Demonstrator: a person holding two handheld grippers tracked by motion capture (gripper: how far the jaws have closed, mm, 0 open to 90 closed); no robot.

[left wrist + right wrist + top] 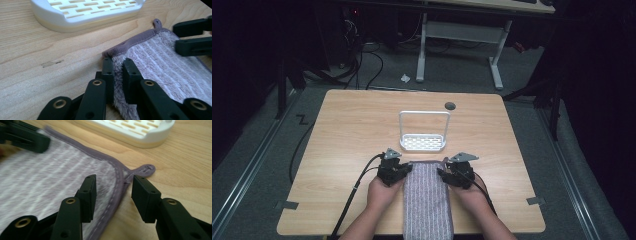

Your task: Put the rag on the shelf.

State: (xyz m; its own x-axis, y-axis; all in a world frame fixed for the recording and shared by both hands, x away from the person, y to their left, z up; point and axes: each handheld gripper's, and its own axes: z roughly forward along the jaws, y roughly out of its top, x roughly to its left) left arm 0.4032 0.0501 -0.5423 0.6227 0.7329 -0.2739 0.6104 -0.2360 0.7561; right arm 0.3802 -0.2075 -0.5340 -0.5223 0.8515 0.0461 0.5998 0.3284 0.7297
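The striped, lilac-grey terry towel (pixel 428 200) lies flat on the pale wooden table (pixel 347 130), its long axis running from 6 o'clock, where it hangs over the near edge, toward 12 o'clock. Both hands work its far end. The left gripper (pixel 117 63) sits at the far-left corner, its jaws nearly shut with the towel's hemmed edge pinched between them. The right gripper (pixel 113 186) stands at the far-right corner, its jaws open and straddling the stitched hem, one over the pile and one over bare wood, just short of the small hanging loop (pixel 146 168). Neither arm is nearer; the right needs only to shut. Just beyond, at 12 o'clock, stands the white slotted plastic rack with an upright frame (pixel 424 142).
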